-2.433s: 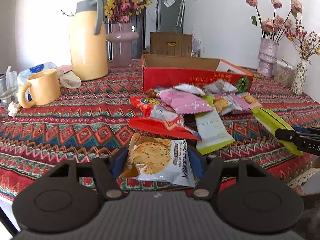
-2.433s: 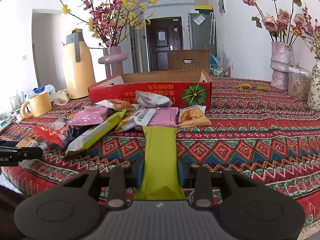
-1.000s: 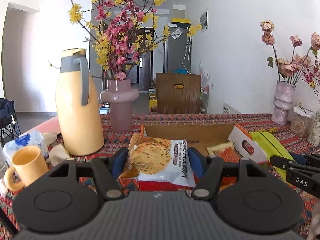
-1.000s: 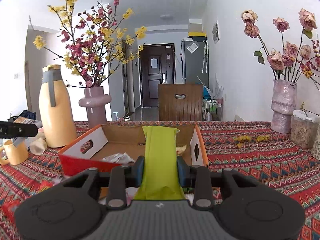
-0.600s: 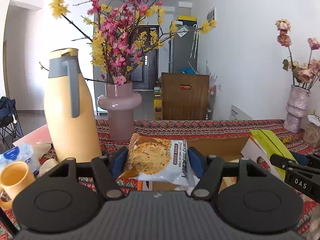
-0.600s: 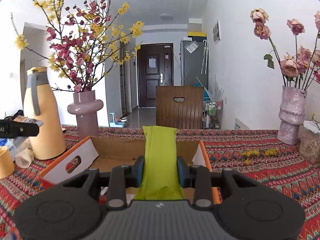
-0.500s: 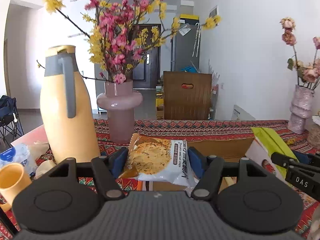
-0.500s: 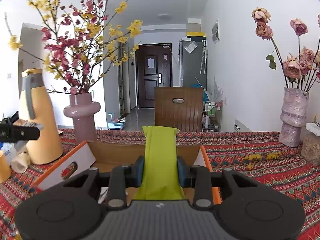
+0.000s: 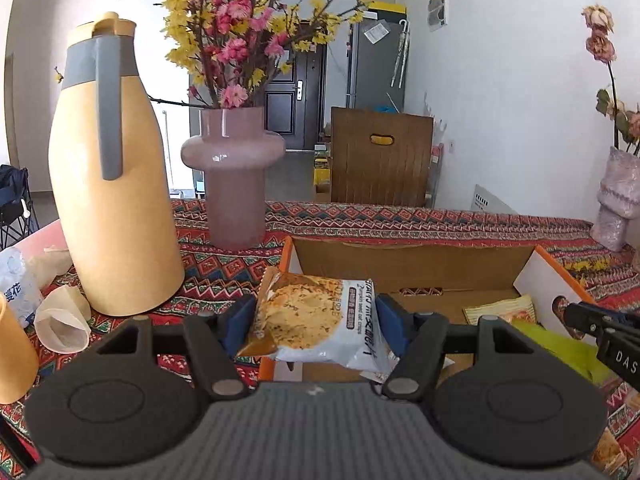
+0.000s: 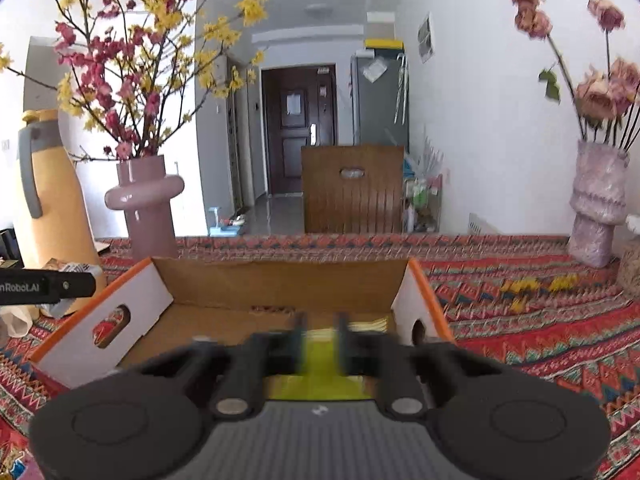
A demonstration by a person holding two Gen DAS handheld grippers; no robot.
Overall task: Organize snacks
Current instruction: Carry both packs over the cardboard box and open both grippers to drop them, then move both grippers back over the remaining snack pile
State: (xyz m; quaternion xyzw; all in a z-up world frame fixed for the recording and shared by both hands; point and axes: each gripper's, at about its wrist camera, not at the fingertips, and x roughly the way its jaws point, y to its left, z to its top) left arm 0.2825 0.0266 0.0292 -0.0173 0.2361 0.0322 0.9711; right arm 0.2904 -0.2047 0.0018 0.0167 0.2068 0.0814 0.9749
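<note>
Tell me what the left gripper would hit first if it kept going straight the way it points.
Probably the floor or brown far wall of the open cardboard box. The left gripper, clamped on a white oat crisps packet, points slightly down over the box's near edge. The packet would likely touch first; depth is unclear.

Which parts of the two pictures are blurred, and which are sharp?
Right wrist view: the fingers are smeared by motion blur, and the green packet between them is soft, while the box and room stay sharp. Left wrist view: all sharp, even the print on the cookie packet; straight lines bend near the edges.
</note>
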